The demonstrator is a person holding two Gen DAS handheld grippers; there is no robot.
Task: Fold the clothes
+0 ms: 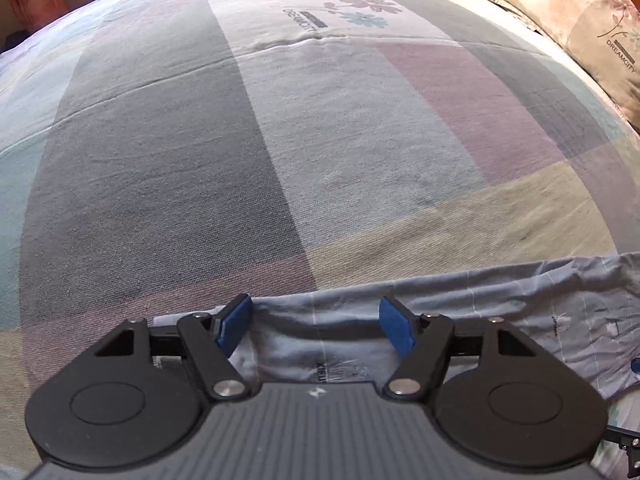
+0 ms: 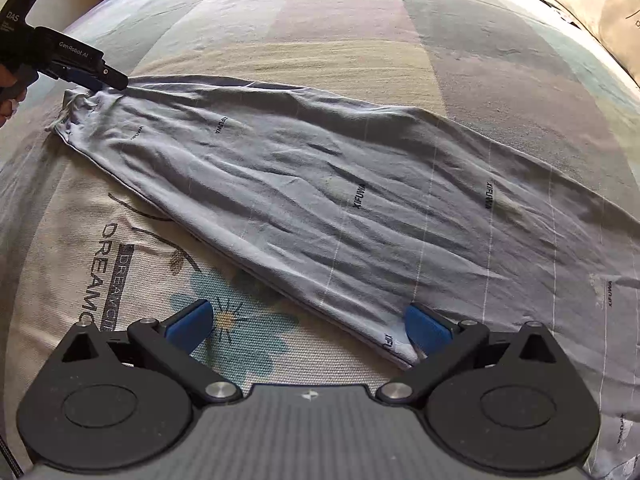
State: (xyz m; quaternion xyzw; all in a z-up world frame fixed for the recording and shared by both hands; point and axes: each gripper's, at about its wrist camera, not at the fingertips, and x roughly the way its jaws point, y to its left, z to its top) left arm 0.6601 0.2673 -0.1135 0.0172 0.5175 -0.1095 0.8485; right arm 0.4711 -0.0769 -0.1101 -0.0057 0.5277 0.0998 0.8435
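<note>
A: Left wrist: my left gripper (image 1: 316,330) has its fingers wide over the grey garment (image 1: 500,320), which runs off-frame at 4 o'clock on the bed (image 1: 280,140).

B: Right wrist: my right gripper (image 2: 308,326) is wide too, one pad touching the garment's near corner; the hem at 3 o'clock is cut off.

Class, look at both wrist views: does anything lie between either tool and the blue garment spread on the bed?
Nothing visible does. The left tool is open right over one end of the garment, and the right tool is open at its near corner. Only the bedspread lies around it.
</note>
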